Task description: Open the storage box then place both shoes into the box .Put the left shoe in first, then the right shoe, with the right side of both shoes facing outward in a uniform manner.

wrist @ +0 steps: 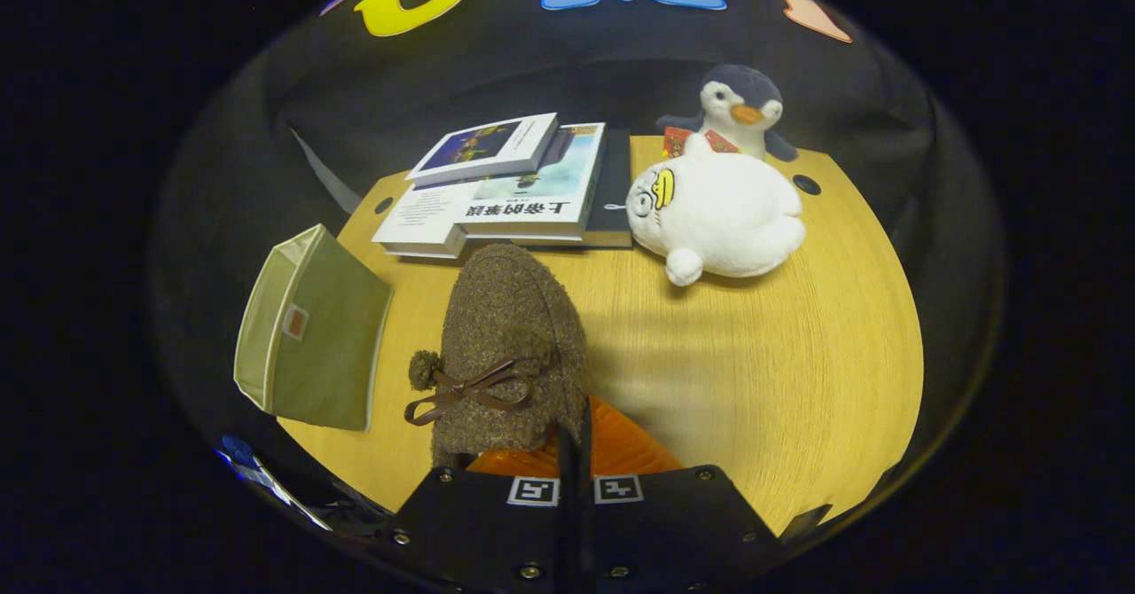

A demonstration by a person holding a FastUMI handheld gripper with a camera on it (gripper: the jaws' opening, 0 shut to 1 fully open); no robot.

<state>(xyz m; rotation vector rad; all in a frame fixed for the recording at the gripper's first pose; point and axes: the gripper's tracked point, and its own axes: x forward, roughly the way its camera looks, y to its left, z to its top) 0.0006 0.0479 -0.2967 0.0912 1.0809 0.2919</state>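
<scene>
1 brown shoe (510, 346) pinched at its rim between the tongs (575, 439), toe pointing ahead toward the books (505, 191).

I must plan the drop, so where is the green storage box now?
The green storage box stands at the table's left edge, left of the brown shoe in the gripper.

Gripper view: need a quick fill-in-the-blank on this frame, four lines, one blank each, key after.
1. The fingers are closed on a brown fuzzy ____.
2. The shoe has a bow and a ____ on its top.
3. The green storage box sits at the table edge, to the ____ of the shoe.
4. Beyond the shoe, a stack of ____ lies beside the white plush toy.

Missing words: shoe; pom-pom; left; books
</scene>
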